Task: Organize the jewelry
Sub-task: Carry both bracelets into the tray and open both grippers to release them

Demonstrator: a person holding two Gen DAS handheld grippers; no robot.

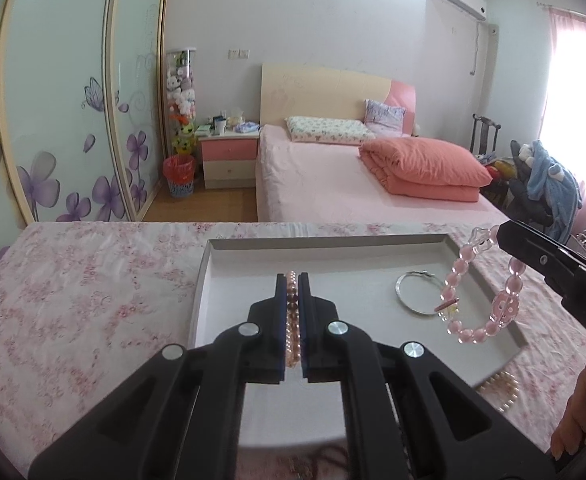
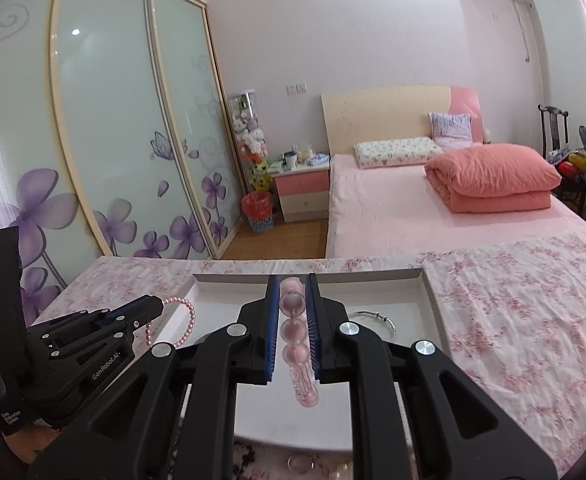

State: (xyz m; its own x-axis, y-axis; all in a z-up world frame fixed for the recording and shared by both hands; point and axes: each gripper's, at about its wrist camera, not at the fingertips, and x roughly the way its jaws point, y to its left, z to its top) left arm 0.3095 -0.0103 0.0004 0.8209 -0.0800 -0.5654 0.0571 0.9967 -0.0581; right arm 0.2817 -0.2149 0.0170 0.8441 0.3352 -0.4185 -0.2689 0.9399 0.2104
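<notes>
My left gripper (image 1: 292, 278) is shut on a small pink pearl bracelet (image 1: 291, 320), which hangs over the left part of a shallow white tray (image 1: 209, 280). From the right wrist view that same left gripper (image 2: 157, 305) shows at the left with the pearl bracelet (image 2: 185, 322) dangling from it. My right gripper (image 2: 291, 280) is shut on a bracelet of large pink beads (image 2: 293, 330). In the left wrist view the right gripper (image 1: 503, 236) holds this large-bead bracelet (image 1: 481, 300) above the tray's right side. A silver bangle (image 1: 415, 292) lies in the tray.
The tray rests on a floral pink tablecloth (image 1: 85, 300). A cream pearl strand (image 1: 501, 390) lies beside the tray's near right corner. A small ring (image 2: 299, 462) lies on the cloth near me. Beyond the table stand a bed (image 1: 333, 184) and a sliding wardrobe (image 1: 73, 120).
</notes>
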